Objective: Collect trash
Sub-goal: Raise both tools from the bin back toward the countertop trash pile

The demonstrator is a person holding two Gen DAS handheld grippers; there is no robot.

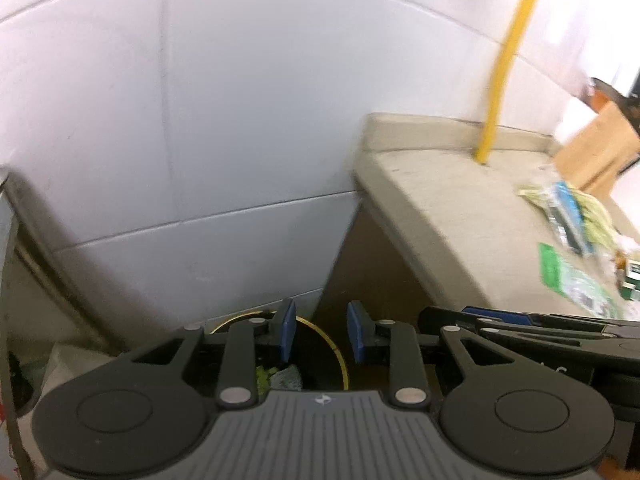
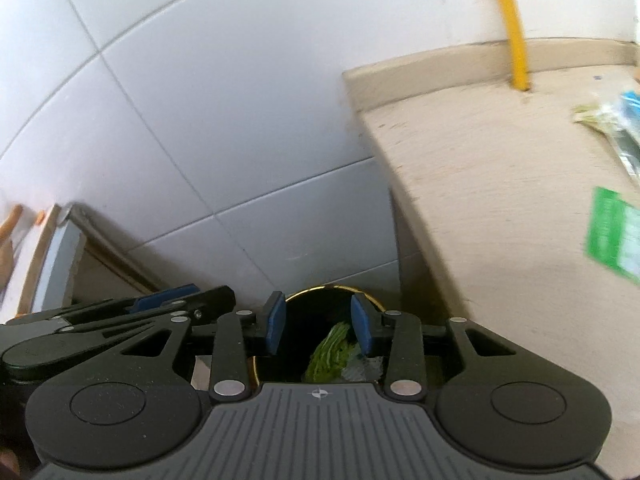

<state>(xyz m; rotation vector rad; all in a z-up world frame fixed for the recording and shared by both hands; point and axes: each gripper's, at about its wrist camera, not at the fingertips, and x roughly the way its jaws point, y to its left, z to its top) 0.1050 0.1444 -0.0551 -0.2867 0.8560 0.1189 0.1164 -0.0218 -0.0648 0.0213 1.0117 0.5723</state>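
Hovering over the bin with both claws free

Both claws hang above a dark bin with a gold rim [image 2: 374,300] that stands on the floor, in the gap between the white tiled wall [image 1: 248,120] and the left end of the beige tabletop [image 1: 460,208]. The left claw [image 1: 321,330] has its blue pads apart and nothing between them; it is released. The right claw [image 2: 318,326] is also released, its pads parted with only the bin's mouth seen through the gap.

Inside the bin lies a green and white wrapper [image 2: 330,354], so I judge that some trash is already collected. The bin stands just beside the tabletop edge, probably so that wrappers need only a short carry.

More trash waits on the tabletop, at the right: a green packet [image 1: 560,276], a pale bundle with a blue strip [image 1: 568,208] farther away, and a small green and white box [image 1: 632,284] at the picture's edge. A yellow pole [image 1: 500,80] rises from the far part of the tabletop, well apart from these things.

The next move, I think, is to swing 1 claw right toward the green packet, which lies nearest. It is flat and thin, so pinching it at an edge may be needed.
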